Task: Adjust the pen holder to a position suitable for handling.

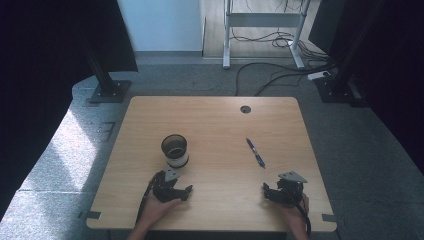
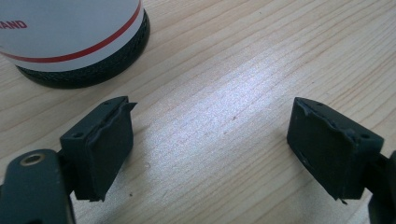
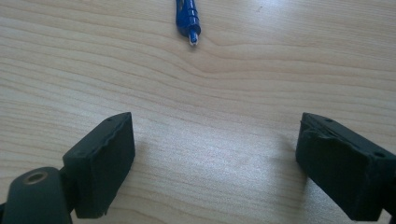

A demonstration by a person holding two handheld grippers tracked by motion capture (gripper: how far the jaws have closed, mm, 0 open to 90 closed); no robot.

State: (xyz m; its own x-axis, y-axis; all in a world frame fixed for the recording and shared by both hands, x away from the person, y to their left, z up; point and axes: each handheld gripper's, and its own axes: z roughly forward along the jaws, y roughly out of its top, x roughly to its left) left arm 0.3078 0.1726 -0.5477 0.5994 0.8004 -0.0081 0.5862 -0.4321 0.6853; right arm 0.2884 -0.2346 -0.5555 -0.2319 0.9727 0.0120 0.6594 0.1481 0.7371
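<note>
Pen (image 1: 255, 152) lies mid-table right, untouched, ahead of my right gripper (image 1: 270, 192); cup (image 1: 175, 150) stands upright just beyond my left gripper (image 1: 186, 190). Both sets of jaws gape empty. Nothing grabbed yet, everything left.

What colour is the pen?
Blue; the pen shows best in the right gripper view.

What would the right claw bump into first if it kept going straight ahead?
Probably the pen. The right claw is open with bare table ahead, and the pen's tip lies slightly left of its line, so it might just miss.
</note>
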